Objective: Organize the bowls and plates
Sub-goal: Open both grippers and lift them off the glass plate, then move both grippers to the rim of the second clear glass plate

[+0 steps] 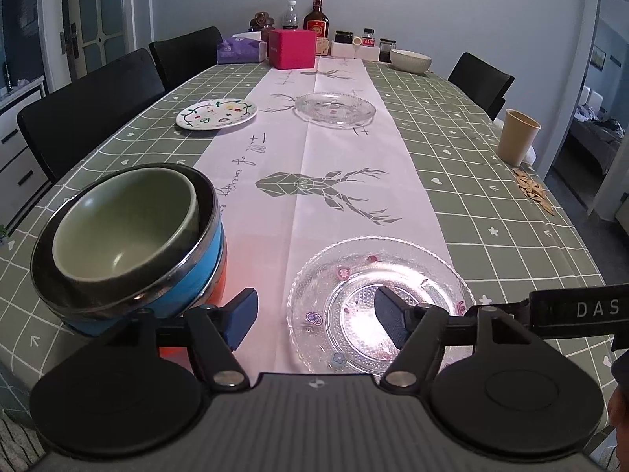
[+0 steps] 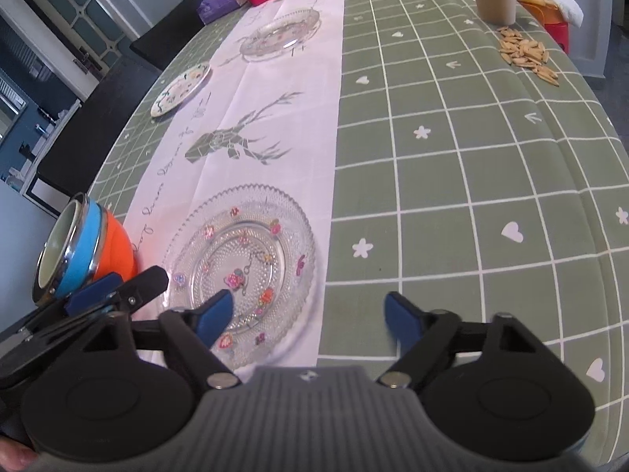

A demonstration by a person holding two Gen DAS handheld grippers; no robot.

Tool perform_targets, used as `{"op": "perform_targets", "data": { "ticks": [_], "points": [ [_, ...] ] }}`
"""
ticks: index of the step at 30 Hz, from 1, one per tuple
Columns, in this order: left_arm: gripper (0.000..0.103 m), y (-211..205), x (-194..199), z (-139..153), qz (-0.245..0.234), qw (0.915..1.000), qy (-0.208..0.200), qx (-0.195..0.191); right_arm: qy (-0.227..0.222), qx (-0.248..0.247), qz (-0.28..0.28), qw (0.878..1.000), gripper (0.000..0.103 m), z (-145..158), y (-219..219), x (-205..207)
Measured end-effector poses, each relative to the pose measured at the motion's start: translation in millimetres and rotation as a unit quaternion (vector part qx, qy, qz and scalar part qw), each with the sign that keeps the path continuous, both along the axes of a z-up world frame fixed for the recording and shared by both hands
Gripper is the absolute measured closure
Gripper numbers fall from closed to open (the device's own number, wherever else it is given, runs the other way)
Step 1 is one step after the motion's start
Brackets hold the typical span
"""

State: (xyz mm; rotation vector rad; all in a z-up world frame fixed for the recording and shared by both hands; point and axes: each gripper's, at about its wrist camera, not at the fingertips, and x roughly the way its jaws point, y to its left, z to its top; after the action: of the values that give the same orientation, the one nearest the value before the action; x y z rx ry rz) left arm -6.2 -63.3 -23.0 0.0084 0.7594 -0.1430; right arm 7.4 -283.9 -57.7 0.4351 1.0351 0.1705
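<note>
**Three nested bowls, near-left of desk**

Three bowls sit nested by the desk's near edge, left of the runner: green bowl (image 1: 125,228) inside a steel-rimmed blue bowl (image 1: 196,275), on an orange bowl (image 2: 118,247). Just beside them, a clear glass plate (image 1: 354,267) with flower decals lies on the runner. Left gripper (image 1: 314,314) and right gripper (image 2: 310,314): jaws released, holding nothing. Farther along: painted plate (image 1: 216,114), second glass plate (image 1: 334,108). Paper cup (image 1: 517,137) and seeds (image 2: 526,53) occupy the right edge.

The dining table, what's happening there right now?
A person is tidying dishes with two handheld grippers. The bowl stack, a green bowl nested in steel-rimmed blue and orange ones, sits at the left. Both the left gripper and right gripper hover open near the near glass plate, holding nothing. Two more plates wait farther back.
</note>
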Motion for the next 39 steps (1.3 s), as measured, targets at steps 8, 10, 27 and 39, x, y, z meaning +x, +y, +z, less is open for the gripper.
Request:
{"op": "perform_targets", "data": {
  "ticks": [8, 10, 27, 39],
  "points": [
    [0.014, -8.3, -11.6, 16.3, -0.022, 0.9990, -0.039, 0.008, -0.017, -0.047, -0.053, 0.997, 0.003, -0.7, -12.5, 2.8],
    [0.014, -9.9, -13.4, 20.6, -0.026, 0.9987, -0.043, 0.005, -0.018, -0.035, -0.069, 0.997, 0.003, 0.7, -18.6, 3.9],
    [0.009, 6.6, -13.9, 138.9, -0.008, 0.9852, -0.168, 0.032, -0.066, -0.014, -0.131, 0.989, 0.003, 99.3, -32.7, 26.0],
    [0.009, 7.9, 97.2, 188.5, -0.039, 0.9946, -0.091, 0.032, -0.088, 0.008, -0.086, 0.992, 0.003, 174.0, -3.6, 119.6]
  ]
}}
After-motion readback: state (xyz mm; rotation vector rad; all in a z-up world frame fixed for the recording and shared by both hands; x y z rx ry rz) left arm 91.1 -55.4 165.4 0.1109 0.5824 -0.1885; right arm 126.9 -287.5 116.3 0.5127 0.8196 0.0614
